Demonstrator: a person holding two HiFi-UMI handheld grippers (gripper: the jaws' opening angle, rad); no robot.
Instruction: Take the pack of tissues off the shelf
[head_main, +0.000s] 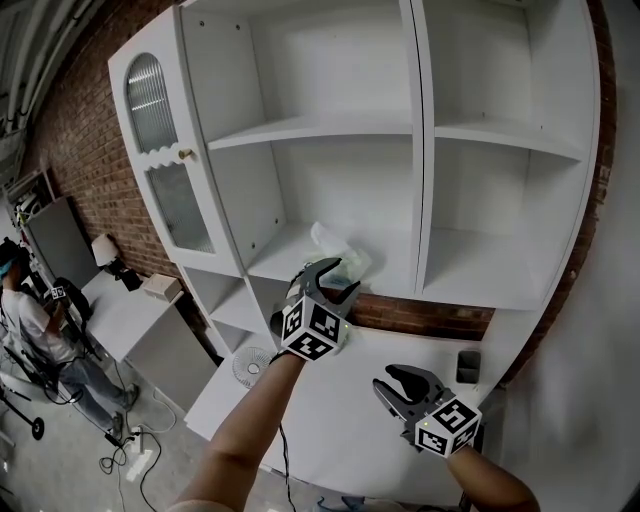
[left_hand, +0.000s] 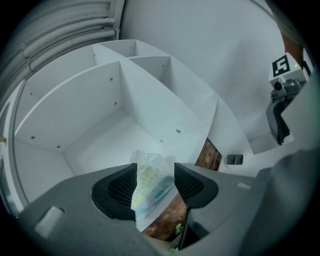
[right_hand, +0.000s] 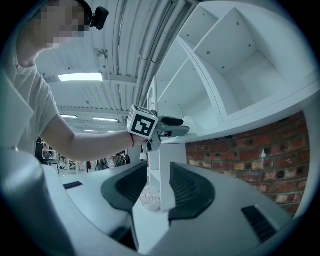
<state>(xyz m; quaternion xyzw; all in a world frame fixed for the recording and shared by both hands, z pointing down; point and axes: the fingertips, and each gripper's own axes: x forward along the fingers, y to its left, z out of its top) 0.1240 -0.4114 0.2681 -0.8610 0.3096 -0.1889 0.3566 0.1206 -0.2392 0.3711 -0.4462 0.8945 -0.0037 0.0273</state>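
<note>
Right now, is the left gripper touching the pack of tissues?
Cannot tell. The left gripper view shows the pack of tissues between the left gripper's open fingers: clear of one, but its edge meets the other, depth unclear.

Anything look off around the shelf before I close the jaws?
Nothing spilled or broken. The pack of tissues looks crumpled, its soft wrapper sticking up unevenly rather than lying flat, near the front of the shelf, between the left gripper's open jaws. It may shift when gripped.
</note>
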